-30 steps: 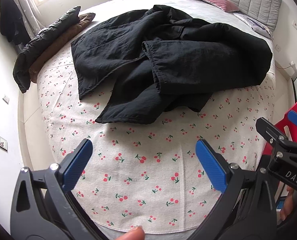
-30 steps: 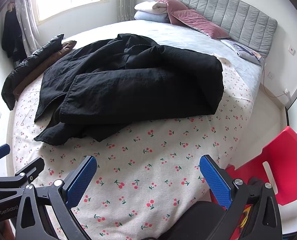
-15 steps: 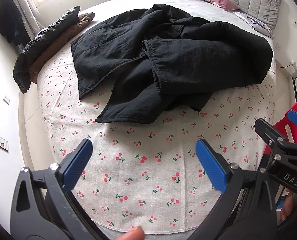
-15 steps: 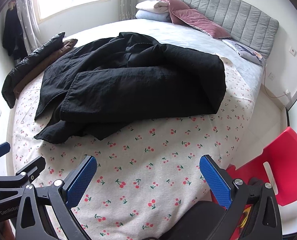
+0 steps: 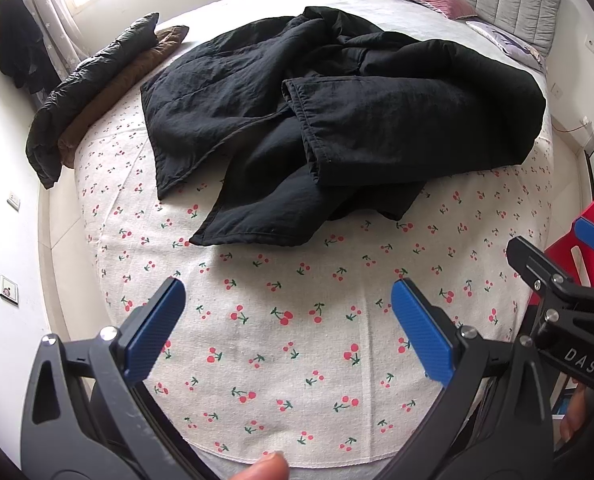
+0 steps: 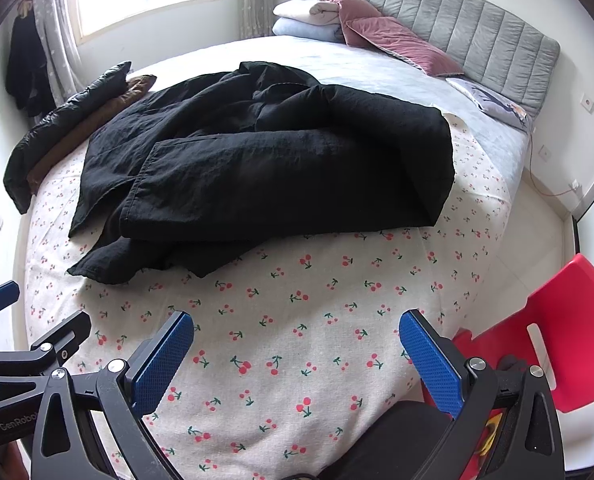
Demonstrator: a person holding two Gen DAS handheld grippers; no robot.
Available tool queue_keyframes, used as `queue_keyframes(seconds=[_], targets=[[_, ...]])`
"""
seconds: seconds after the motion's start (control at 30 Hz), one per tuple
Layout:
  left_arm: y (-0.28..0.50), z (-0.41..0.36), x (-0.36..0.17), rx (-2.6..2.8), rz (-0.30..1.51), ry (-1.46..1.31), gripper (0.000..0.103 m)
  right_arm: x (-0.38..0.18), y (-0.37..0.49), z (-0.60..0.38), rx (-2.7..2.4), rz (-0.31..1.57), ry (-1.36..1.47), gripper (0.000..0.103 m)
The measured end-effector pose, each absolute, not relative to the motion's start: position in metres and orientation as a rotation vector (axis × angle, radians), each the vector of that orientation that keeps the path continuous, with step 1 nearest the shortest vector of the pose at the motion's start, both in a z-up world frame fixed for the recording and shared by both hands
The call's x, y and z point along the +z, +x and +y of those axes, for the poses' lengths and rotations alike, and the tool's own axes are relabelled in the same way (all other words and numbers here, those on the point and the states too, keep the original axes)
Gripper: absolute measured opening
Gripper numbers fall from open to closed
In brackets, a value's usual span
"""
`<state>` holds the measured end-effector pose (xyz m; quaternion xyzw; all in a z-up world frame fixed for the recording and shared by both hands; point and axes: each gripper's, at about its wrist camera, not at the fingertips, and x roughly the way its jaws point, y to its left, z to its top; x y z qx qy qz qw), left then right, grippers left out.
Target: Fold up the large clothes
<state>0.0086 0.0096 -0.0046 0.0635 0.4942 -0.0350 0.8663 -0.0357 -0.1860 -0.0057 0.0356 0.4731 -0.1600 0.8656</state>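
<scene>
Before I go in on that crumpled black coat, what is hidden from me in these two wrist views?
- Crumpled black coat: both views, its own folds bury sleeves and collar.
- Red plastic chair: right wrist view, cut off behind the right gripper.
- Left gripper: left wrist view, open over bare cherry-print sheet; its height above it is unclear.
</scene>
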Motion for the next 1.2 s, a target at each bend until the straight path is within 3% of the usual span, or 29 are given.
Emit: queue_keyframes(seconds=[1.2], targets=[[0.0118,0.0074,-0.0093,-0.059,1.045,0.143,0.102,-0.0102,-0.0311,-0.1866,-0.335,1.004,0.078,0.103]])
